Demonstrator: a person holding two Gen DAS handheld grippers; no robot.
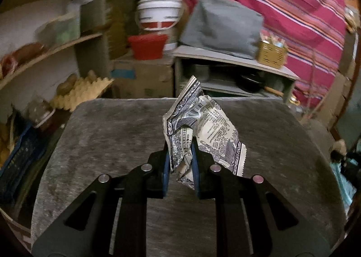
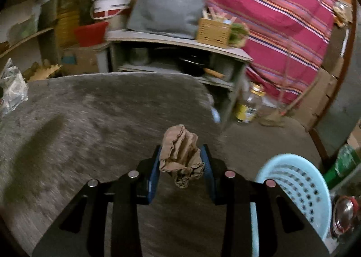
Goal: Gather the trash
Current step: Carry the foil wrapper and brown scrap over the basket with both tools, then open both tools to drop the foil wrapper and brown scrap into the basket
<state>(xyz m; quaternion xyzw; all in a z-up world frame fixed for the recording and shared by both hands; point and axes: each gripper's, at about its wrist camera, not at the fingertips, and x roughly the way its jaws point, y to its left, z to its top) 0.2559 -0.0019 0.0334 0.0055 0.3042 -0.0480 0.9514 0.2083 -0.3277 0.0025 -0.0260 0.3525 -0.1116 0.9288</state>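
Shelves (image 1: pixel 52 49): seen at the far left in the left wrist view, with an egg tray (image 1: pixel 83 92) below.
Left tongs (image 1: pixel 181 162): nearly together, clamped on a crumpled wrapper (image 1: pixel 203 130).
Wrapper: white with dark blue print and a barcode; it is gripped at its lower part between the blue pads (image 1: pixel 195 166), and the rest stands up and leans to the right, above the grey tabletop (image 1: pixel 101 144).
Same wrapper (image 2: pixel 12 90): seen at the far left edge of the right wrist view, above the tabletop (image 2: pixel 90 121).
Background: a white bucket (image 1: pixel 159 13), a red tub (image 1: pixel 147 46), a grey bundle (image 1: pixel 222 25) and a small wicker basket (image 1: pixel 270 52) on a low cabinet (image 1: pixel 234 58), with a striped red cloth (image 1: pixel 293 8) behind.
Right tongs (image 2: pixel 181 162): a little apart, clamped on a wad of brown paper (image 2: pixel 180 155).
Paper: squeezed between the two blue pads (image 2: pixel 207 164), with its top above them and a tail hanging below, off the tabletop.
Bin (image 2: pixel 300 187): a pale blue perforated bin is seen low at the right, just beside the right tongs.
Bottle (image 2: pixel 249 105): seen on the floor beyond the tabletop's right edge.
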